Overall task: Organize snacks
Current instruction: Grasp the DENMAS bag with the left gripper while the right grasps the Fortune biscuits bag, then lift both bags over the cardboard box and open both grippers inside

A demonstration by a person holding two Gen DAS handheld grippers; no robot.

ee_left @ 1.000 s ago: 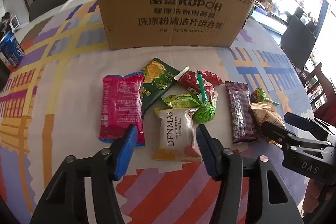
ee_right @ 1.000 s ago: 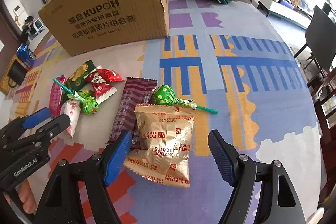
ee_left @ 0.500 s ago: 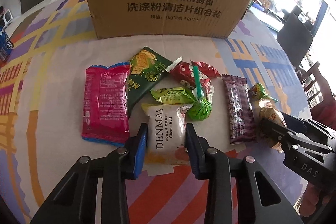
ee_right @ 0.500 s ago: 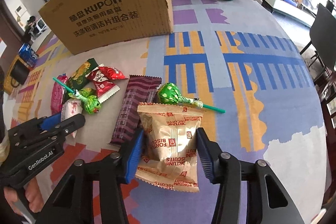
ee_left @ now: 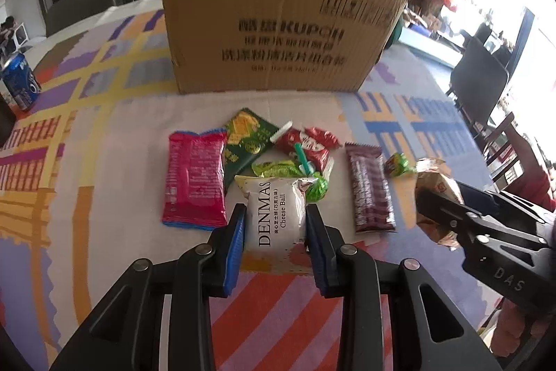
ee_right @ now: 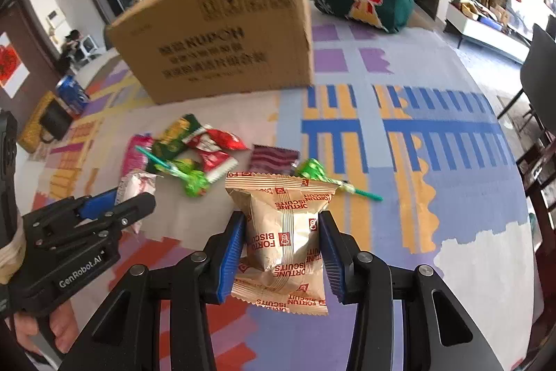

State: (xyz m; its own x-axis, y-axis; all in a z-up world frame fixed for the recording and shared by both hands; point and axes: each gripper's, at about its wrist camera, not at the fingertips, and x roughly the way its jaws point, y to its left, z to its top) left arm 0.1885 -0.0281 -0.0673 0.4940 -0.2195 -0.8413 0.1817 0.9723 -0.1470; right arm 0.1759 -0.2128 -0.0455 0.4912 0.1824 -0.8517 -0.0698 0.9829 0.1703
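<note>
My left gripper [ee_left: 276,210] is shut on a white Denmas cheese ball packet [ee_left: 274,190], its blue pads pressing both sides, just above the patterned tablecloth. The jaws of my right gripper [ee_right: 283,219] are closing on a gold fortune biscuits packet [ee_right: 278,197]; the pads squeeze it and it hangs off the cloth. In the left wrist view the right gripper [ee_left: 438,207] with the gold packet [ee_left: 434,174] is at the right. The right wrist view has the left gripper [ee_right: 139,197] at the left.
On the cloth lie a pink packet [ee_left: 194,176], a green packet [ee_left: 243,134], a red packet [ee_left: 305,141], a purple bar [ee_left: 370,187] and two green lollipops [ee_left: 318,188]. An open cardboard box [ee_left: 278,23] stands behind them. A blue can [ee_left: 19,81] is far left.
Both grippers went from wide open around their packets to closed on them. Both then rose a little with the white packet and the gold packet.
</note>
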